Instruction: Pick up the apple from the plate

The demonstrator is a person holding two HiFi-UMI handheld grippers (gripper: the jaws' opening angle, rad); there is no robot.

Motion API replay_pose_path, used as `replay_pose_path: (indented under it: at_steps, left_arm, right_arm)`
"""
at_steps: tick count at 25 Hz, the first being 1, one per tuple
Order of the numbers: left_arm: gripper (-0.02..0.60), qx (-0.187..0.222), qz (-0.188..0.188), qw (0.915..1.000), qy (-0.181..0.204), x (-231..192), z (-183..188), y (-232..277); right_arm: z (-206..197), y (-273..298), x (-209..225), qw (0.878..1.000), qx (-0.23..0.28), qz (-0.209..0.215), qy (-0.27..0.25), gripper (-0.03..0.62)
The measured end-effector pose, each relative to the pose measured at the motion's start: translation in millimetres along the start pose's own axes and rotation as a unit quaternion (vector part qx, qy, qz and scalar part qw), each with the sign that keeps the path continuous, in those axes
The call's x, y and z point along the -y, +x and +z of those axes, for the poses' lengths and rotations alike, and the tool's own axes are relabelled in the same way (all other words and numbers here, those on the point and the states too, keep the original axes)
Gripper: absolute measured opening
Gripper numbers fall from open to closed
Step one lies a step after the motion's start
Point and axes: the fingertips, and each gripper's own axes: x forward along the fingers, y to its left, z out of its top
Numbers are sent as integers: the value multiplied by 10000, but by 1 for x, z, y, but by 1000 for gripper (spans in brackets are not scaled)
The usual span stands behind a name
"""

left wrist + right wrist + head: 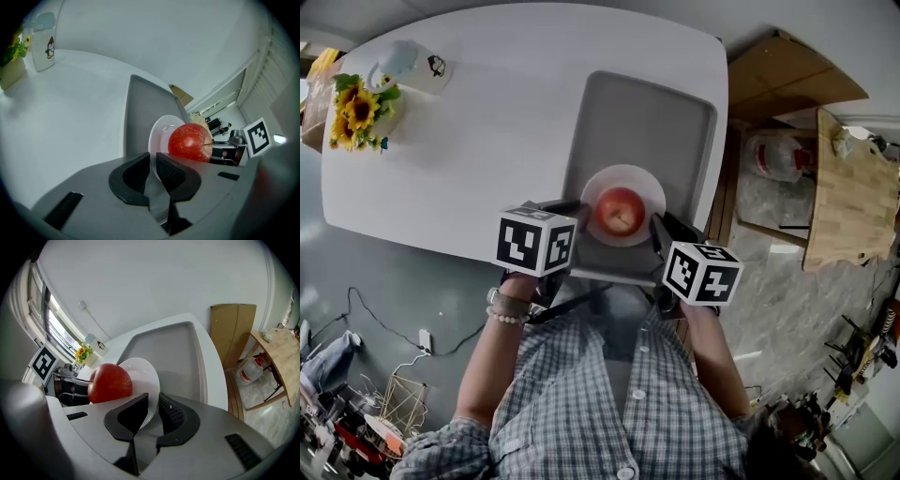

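A red apple (620, 210) (190, 143) (110, 383) sits on a small white plate (648, 184) (159, 133) (146, 376). The plate rests near the front edge of a grey tray (647, 122) (139, 103) (173, 348). My left gripper (581, 212) (153, 161) is at the plate's left side, jaws shut on its rim. At the opposite side, my right gripper (656, 225) (153, 405) is also shut on the rim. Neither gripper touches the apple. Whether the plate is raised off the tray is not visible.
The tray lies on a white table (469, 141). A pot of sunflowers (356, 108) and a white cup (403, 64) stand at its far left corner. Right of the table are cardboard (787, 75), a water bottle (778, 155) and a wooden bench (853, 187).
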Motion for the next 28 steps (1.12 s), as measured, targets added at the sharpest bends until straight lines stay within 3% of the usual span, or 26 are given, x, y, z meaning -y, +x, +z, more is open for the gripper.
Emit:
replay_pose_path:
  at_steps: [9, 28]
  left_arm:
    - [48, 204, 166, 9996, -111, -24, 6, -27]
    - [48, 665, 597, 9910, -1001, -140, -20, -115]
  right_arm:
    - [10, 8, -34, 9996, -38, 183, -193, 78]
    - [16, 73, -171, 9900, -450, 780, -1088, 77]
